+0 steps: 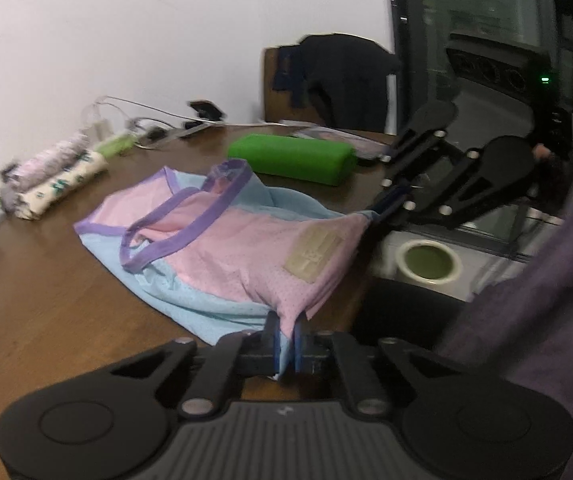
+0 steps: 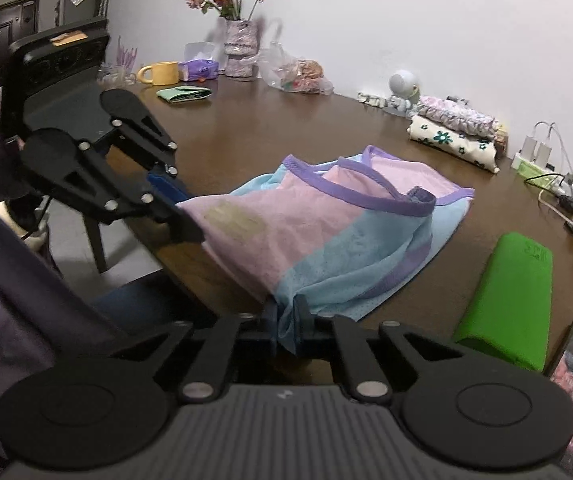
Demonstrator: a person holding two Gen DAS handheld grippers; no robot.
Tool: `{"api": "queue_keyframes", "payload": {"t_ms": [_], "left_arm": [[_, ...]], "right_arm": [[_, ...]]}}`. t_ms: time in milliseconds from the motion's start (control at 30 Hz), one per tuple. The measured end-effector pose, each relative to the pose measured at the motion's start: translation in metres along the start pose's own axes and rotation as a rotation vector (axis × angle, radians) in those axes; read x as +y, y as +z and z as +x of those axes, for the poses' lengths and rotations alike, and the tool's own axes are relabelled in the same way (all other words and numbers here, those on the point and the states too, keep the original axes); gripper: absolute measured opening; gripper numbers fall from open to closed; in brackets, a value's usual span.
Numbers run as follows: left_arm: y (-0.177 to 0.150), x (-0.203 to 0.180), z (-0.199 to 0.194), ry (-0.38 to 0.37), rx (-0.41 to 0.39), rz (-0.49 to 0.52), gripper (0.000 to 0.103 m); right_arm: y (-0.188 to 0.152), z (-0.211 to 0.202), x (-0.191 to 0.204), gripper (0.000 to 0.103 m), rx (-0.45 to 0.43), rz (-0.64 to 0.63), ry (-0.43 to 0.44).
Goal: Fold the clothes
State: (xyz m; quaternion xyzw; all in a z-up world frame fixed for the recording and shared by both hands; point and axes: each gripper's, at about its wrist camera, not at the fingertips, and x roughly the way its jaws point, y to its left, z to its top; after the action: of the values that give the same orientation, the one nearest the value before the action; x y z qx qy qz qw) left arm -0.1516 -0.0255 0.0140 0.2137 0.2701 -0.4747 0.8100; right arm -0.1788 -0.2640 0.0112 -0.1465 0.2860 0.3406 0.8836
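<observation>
Both grippers, left (image 1: pixel 285 334) and right (image 2: pixel 286 318), pinch the top's (image 1: pixel 222 236) near hem corners shut, lifting it taut for folding.

Garment (image 2: pixel 326 216) pink, light-blue, purple trim; green roll (image 2: pixel 506 292); brown table (image 2: pixel 246 120).

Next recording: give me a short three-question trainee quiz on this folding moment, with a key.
1. True or false: both hand-held grippers are shut on the pink and blue garment.
2. What lies nearest the garment: A) yellow mug, B) green roll, C) flower vase?
3. Fill in: the beige patch sits on the ___ part of the garment.

Key: 1 true, the left hand-held gripper and right hand-held gripper each pinch a near corner. 2 B. 3 pink.
</observation>
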Motion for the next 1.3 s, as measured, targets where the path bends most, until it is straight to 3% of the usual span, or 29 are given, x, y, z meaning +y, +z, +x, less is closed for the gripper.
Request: {"api": "queue_keyframes", "payload": {"t_ms": [133,300,500,600,633,667,700,767,833,900,967,1033,1133,1300], "left_arm": [[0.001,-0.011,-0.028,-0.086,-0.022,-0.013,0.003],[0.022,0.017,-0.044,-0.075,-0.104,-0.03,0.003],[0.052,0.073,-0.019,-0.046,-0.152,-0.044,0.003],[0.056,0.106,0.017,0.001,-0.084,-0.138,0.004],[0.055,0.117,0.031,0.03,-0.039,-0.188,0.007],[0.053,0.127,0.043,0.06,0.001,-0.235,0.016],[0.051,0.134,0.049,0.089,0.023,-0.276,0.019],[0.047,0.142,0.049,0.124,0.02,-0.352,0.025],[0.046,0.141,0.034,0.141,-0.055,-0.411,0.039],[0.05,0.134,0.018,0.139,-0.151,-0.443,0.057],[0.053,0.125,0.014,0.1,-0.2,-0.449,0.059],[0.056,0.115,0.028,0.074,-0.159,-0.454,0.059],[0.051,0.1,0.054,0.102,-0.05,-0.459,0.055],[0.037,0.089,0.057,0.135,-0.017,-0.49,0.055]], "right_arm": [[-0.004,-0.028,0.008,0.006,-0.014,0.022,0.032],[0.014,-0.045,-0.008,0.006,-0.098,0.071,0.072],[0.049,-0.027,-0.053,0.006,-0.178,0.215,0.028],[0.063,0.001,-0.079,0.008,-0.155,0.282,-0.034],[0.066,0.014,-0.088,0.014,-0.13,0.309,-0.061],[0.067,0.026,-0.094,0.02,-0.101,0.33,-0.091],[0.066,0.034,-0.098,0.032,-0.087,0.334,-0.125],[0.063,0.038,-0.102,0.033,-0.109,0.334,-0.191],[0.06,0.027,-0.102,0.033,-0.191,0.329,-0.229],[0.06,0.015,-0.103,0.033,-0.234,0.333,-0.2],[0.063,0.018,-0.101,0.033,-0.226,0.343,-0.148],[0.063,0.037,-0.094,0.033,-0.181,0.357,-0.115],[0.054,0.074,-0.084,0.032,-0.041,0.372,-0.153],[0.043,0.074,-0.075,0.033,-0.071,0.425,-0.18]]}}
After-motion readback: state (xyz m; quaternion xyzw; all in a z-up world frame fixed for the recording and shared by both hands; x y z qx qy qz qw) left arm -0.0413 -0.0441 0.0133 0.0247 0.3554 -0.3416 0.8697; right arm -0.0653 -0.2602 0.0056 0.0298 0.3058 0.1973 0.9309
